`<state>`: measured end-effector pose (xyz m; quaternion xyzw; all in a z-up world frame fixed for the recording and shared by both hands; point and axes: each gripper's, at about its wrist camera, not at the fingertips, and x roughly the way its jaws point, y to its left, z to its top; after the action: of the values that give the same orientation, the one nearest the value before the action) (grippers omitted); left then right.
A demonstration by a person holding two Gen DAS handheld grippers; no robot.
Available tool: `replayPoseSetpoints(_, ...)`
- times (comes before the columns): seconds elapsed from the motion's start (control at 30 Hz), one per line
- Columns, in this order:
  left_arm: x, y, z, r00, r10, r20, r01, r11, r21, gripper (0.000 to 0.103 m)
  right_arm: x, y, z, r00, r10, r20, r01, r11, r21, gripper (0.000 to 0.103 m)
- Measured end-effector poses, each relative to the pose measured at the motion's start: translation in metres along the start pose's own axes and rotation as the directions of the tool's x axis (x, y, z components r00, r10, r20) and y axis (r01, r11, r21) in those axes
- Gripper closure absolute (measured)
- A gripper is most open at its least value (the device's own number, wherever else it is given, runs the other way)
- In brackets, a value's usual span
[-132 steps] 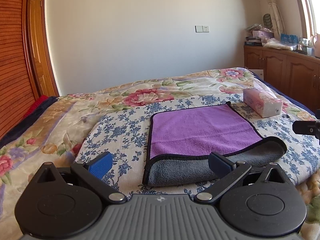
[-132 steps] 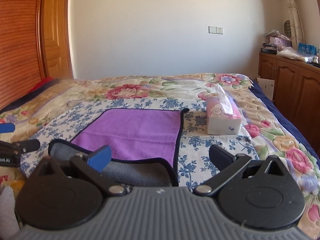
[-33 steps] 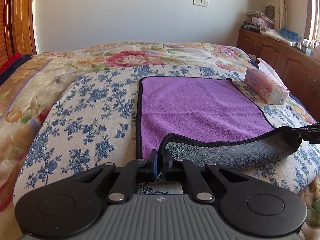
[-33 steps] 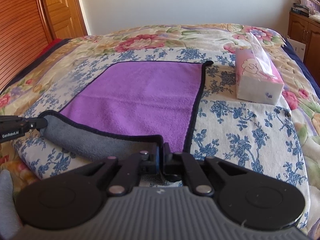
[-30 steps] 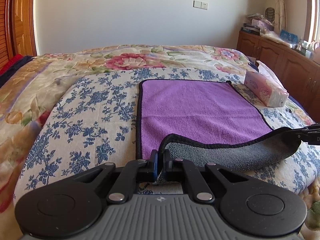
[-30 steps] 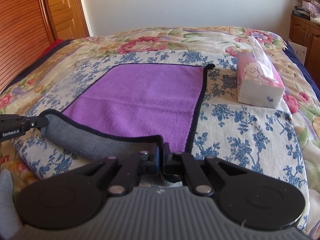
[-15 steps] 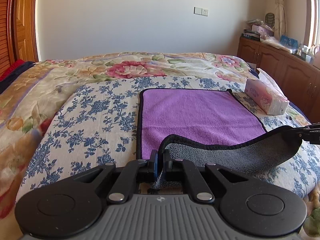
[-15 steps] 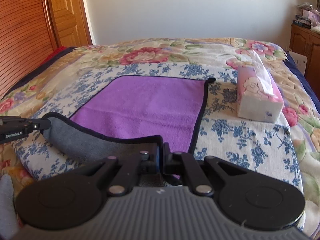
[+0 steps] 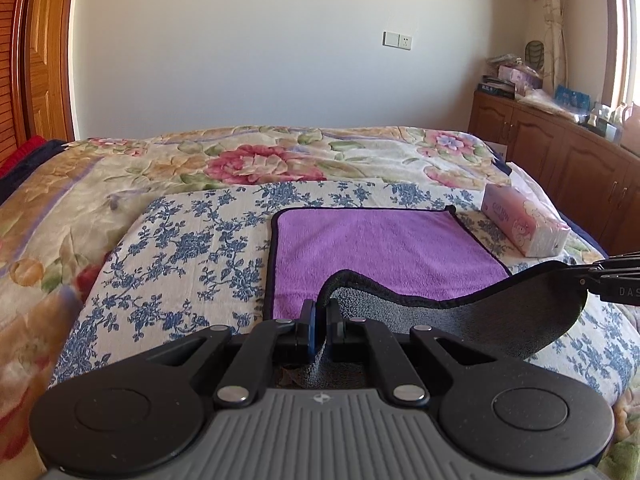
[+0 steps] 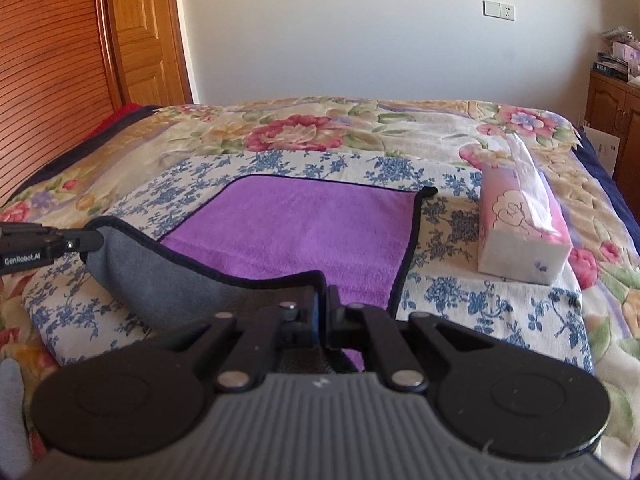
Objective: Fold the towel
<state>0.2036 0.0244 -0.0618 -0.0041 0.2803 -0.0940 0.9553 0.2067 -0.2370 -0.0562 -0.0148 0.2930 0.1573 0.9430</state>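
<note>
We hold the purple towel on the bed, left gripper and right gripper each clamped on a near corner. Next, we carry both corners evenly to the far edge.

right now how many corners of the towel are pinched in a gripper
2. The left gripper is shut on the near left corner of the purple towel; the right gripper is shut on the near right corner. Both far corners lie free on the bed.

L gripper & R gripper: jaws clamped, angled slightly down.
</note>
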Motion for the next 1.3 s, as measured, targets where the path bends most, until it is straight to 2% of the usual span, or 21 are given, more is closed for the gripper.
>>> replayPoseSetpoints(0.67,0.021,0.003,0.017,1.000,-0.014,0.015,0.014,1.000,-0.004,0.097,0.016,-0.011,0.014,0.999,-0.021,0.038,0.023,0.999,-0.043,0.099)
replayPoseSetpoints(1.3,0.049,-0.004,0.032,0.999,-0.009,0.031,0.007,0.997,0.073,0.097,0.034,-0.018,0.022,0.997,-0.043,0.056,0.048,0.996,-0.079,0.099)
